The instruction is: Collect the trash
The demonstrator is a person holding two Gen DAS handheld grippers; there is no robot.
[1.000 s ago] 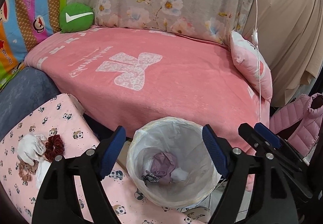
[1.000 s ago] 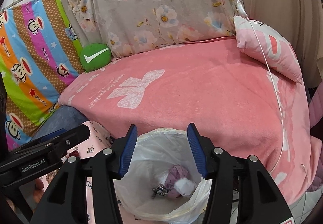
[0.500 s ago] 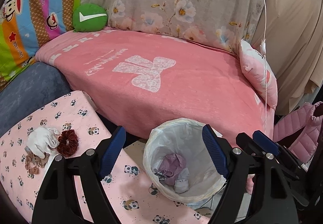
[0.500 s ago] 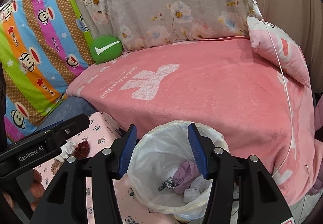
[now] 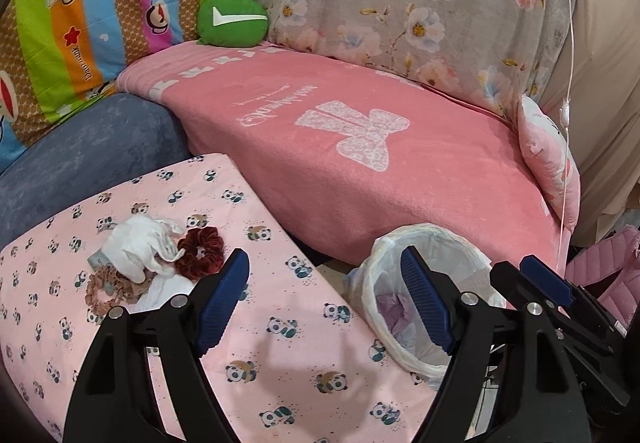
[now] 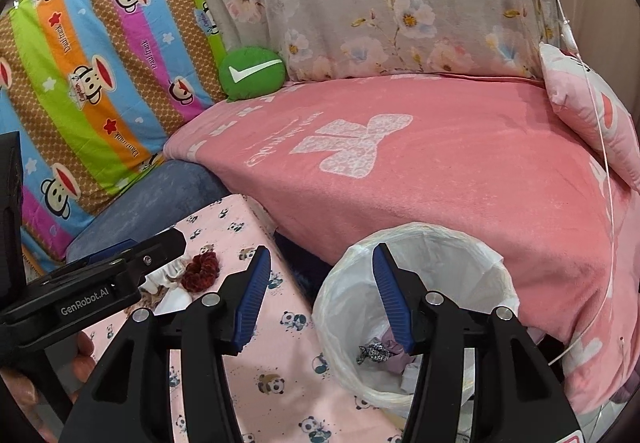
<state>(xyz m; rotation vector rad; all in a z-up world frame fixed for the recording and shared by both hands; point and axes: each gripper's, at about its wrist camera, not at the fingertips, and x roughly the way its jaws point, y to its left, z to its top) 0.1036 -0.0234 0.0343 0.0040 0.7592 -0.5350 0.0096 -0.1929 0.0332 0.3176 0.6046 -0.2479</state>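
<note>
Beside the bin (image 5: 424,307), both views have swung from its mouth toward the table (image 5: 300,355). The left gripper (image 5: 324,307) and right gripper (image 6: 318,295) are spread, empty; the tissue (image 5: 138,249) pile waits next.

Both grippers: black plastic arms w/ silver screws, ribbed blue pads. Left gripper (image 5: 324,307), right gripper (image 6: 318,295). "GenRobot.AI" in white on the left one's body, at 9 o'clock in right-wrist view.
</note>
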